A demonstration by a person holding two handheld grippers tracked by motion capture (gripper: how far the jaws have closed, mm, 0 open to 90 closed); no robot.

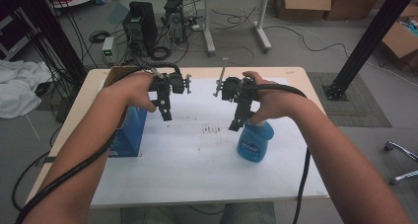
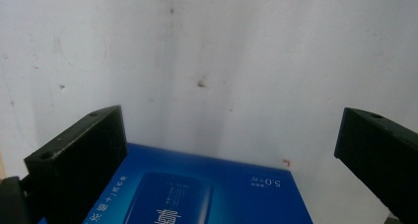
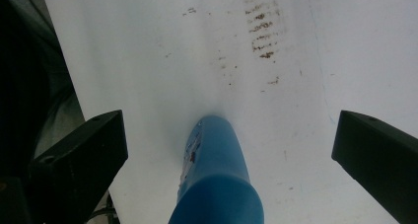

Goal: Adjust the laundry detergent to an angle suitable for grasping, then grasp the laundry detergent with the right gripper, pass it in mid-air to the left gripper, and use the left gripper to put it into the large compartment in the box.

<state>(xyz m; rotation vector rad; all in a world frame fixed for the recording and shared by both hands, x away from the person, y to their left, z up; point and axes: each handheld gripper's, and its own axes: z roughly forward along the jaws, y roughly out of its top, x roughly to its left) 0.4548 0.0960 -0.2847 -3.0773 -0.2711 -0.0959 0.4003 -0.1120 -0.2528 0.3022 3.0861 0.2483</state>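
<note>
Jaws on both tools stand spread wide, gripping nothing. Left gripper (image 1: 165,116) hangs over the inner edge of the blue box (image 1: 129,131), which stands upright near the counter's left edge; in the left gripper view the box top (image 2: 197,194) sits low between the parted jaws, so the tool looks lined up above it rather than closed on it. Right gripper (image 1: 235,125) hovers just beside the top of the blue bottle (image 1: 255,141), which stands upright right of the counter's middle. In the right gripper view the bottle (image 3: 217,179) rises between the open jaws, no contact visible. White sheet (image 1: 197,155) covers the counter, with a smudge of brown marks (image 1: 212,130) between the two tools. Judgement: each hand is poised over its own item, likely to take hold; the bottle seems the nearer grasp.
</note>
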